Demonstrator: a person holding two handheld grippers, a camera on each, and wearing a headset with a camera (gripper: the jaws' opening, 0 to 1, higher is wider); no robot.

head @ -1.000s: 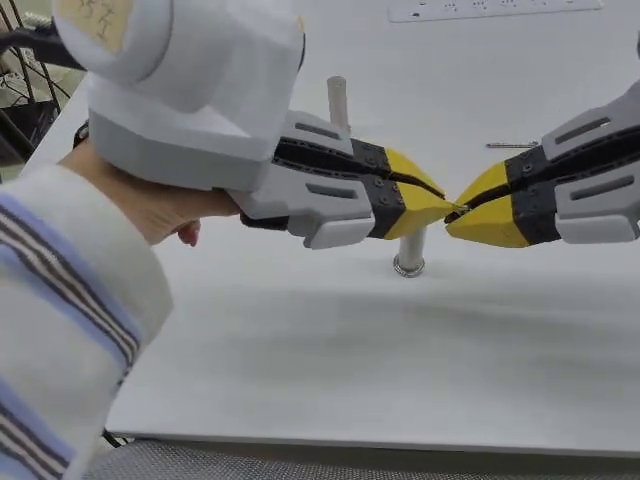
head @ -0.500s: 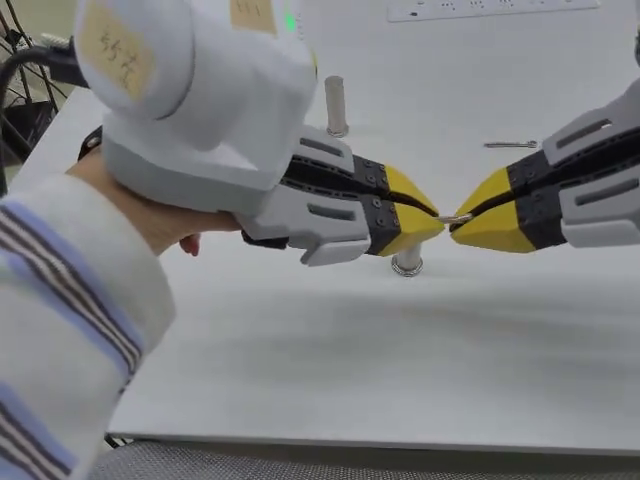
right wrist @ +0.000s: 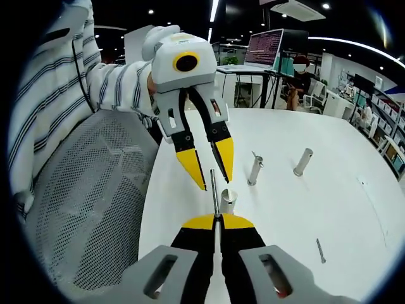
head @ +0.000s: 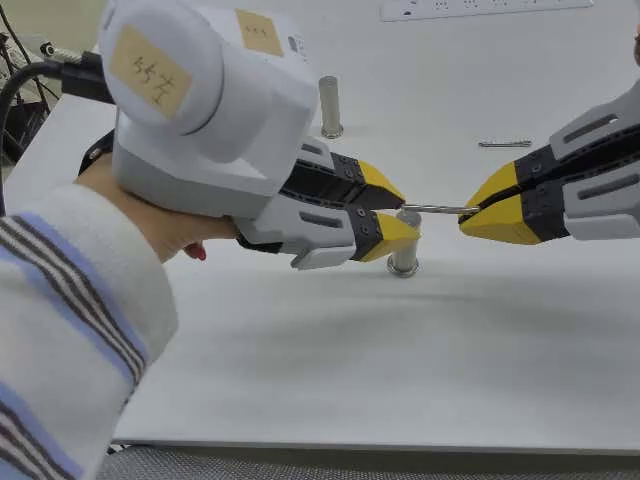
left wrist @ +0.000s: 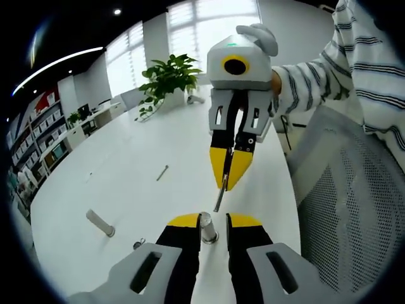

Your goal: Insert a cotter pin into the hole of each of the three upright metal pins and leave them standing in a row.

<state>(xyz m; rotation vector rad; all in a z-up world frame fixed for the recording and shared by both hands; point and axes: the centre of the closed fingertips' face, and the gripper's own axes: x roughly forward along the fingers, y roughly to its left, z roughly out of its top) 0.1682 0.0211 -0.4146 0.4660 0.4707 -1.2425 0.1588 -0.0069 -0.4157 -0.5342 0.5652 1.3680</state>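
The right gripper [head: 466, 212] is pinching the cotter pin [head: 436, 209], aiming it at the nearest metal pin [head: 404, 260]; the left gripper [head: 407, 214] is straddling that pin, jaws apart (clamp first, then feed level).

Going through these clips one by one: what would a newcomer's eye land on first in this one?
Two yellow-tipped grippers meet nose to nose over the middle of the white workbench. The right gripper is shut on a thin metal cotter pin, whose tip is at the top of the nearest upright steel pin. The left gripper is open, with a jaw on either side of that pin. Farther back are another upright steel pin and a spare cotter pin lying flat.
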